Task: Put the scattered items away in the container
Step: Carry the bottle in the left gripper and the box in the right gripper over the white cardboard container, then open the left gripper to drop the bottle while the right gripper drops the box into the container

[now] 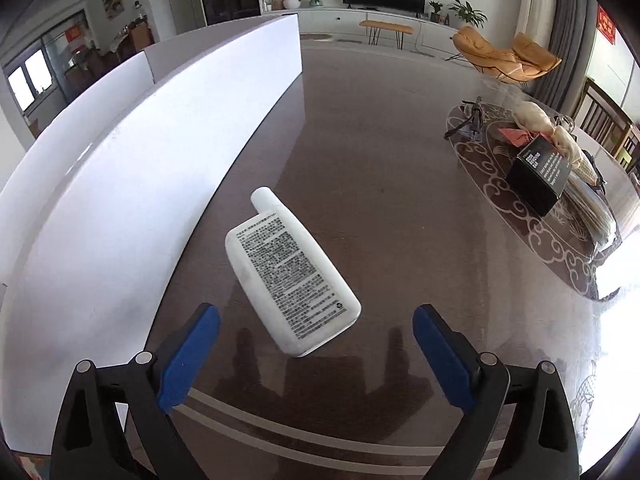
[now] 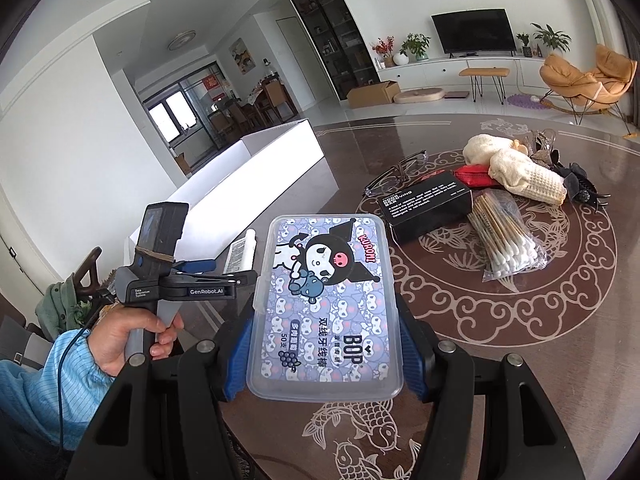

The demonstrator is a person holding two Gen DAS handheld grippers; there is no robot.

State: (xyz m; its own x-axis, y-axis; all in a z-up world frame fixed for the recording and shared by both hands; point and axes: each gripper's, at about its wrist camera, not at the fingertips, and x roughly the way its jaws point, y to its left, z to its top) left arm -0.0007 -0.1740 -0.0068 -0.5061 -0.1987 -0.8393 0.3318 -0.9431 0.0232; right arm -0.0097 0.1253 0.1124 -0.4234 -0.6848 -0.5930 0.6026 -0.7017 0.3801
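White bottle point(image 1: 289, 273) lies ahead of left gripper point(image 1: 316, 312) (spread).

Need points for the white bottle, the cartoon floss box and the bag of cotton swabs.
white bottle point(image 1: 290, 276), left wrist view, middle of its printed label.
cartoon floss box point(image 2: 326, 304), right wrist view, centre of the lid.
bag of cotton swabs point(image 2: 506, 240), right wrist view, middle of the bag.

Black grippers point(image 1: 316, 316) with blue pads point(image 1: 188, 360), silver screws, "GenRobot.AI" lettering; pale blue pinstriped sleeve point(image 2: 36, 396), dark cable point(image 2: 64, 364).
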